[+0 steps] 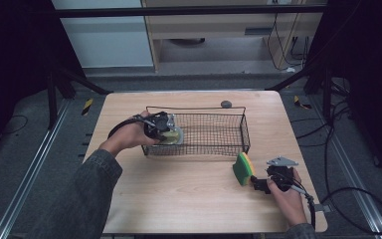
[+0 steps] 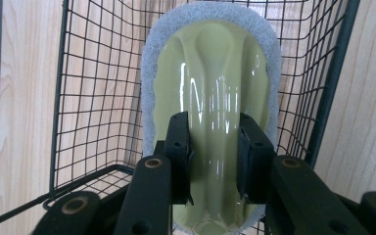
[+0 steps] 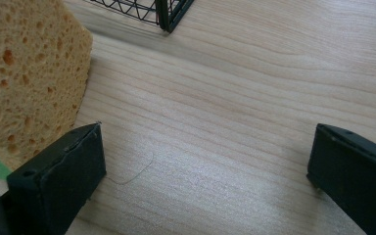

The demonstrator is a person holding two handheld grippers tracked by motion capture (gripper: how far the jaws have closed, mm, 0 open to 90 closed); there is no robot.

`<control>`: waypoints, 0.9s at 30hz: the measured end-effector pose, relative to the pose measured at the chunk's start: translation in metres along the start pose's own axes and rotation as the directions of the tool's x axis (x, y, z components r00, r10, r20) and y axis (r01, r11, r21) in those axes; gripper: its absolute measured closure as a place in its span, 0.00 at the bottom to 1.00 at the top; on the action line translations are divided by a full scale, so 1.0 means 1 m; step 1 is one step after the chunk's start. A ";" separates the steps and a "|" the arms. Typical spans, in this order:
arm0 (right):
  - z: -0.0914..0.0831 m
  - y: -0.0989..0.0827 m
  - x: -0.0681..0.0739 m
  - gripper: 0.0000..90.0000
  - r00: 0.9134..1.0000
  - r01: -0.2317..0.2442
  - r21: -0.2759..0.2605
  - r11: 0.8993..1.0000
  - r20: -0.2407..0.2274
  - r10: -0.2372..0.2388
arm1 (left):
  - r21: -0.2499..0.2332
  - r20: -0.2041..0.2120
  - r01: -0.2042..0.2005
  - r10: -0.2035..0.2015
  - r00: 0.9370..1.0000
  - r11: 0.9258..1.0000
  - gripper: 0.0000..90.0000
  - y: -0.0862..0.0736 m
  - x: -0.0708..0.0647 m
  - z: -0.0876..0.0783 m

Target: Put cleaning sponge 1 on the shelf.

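Observation:
A black wire basket (image 1: 214, 148) stands mid-table. At its left end my left gripper (image 1: 165, 130) is shut on a scrubber (image 1: 175, 137) with a glossy pale green handle and a grey-white pad. In the left gripper view both pads (image 2: 178, 147) press the sides of the scrubber's handle (image 2: 215, 88), with the basket mesh (image 2: 93, 73) behind it. A yellow and green sponge (image 1: 243, 168) stands on edge near the front right. My right gripper (image 1: 256, 184) rests just right of it, open. The sponge (image 3: 24, 73) lies outside the left jaw, and bare wood shows between the jaws of the right gripper (image 3: 208, 147).
A small grey round object (image 1: 226, 104) sits on the table behind the basket. The basket's corner (image 3: 169, 12) shows ahead of the right gripper. Bare tabletop (image 1: 179, 199) stretches along the front. Cables lie on the floor at the right.

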State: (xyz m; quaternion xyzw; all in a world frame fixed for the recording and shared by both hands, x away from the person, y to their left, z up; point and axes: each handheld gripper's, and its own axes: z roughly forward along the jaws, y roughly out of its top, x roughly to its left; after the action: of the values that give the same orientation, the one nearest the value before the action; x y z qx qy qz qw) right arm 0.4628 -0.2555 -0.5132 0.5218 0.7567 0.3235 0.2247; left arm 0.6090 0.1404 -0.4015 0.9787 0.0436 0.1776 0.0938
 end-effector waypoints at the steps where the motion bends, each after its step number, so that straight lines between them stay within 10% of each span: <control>1: 0.000 0.000 0.000 0.01 1.000 0.001 0.000 1.000 0.000 -0.001 | 0.002 0.002 -0.002 0.002 1.000 1.000 0.78 0.000 0.000 0.001; 18: 0.000 0.000 0.000 0.01 1.000 -0.004 0.002 1.000 -0.002 0.004 | -0.013 0.029 0.032 -0.032 0.999 0.999 0.74 -0.001 0.005 -0.003; 27: 0.000 0.000 0.000 0.01 1.000 0.004 -0.001 1.000 0.002 -0.004 | -0.096 -0.022 0.077 -0.079 0.997 0.992 0.63 -0.005 0.005 -0.028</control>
State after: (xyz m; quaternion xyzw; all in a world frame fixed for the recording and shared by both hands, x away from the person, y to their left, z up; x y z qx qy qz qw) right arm 0.4630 -0.2557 -0.5134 0.5207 0.7573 0.3228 0.2263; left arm 0.6037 0.1507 -0.3747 0.9683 0.0744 0.1882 0.1464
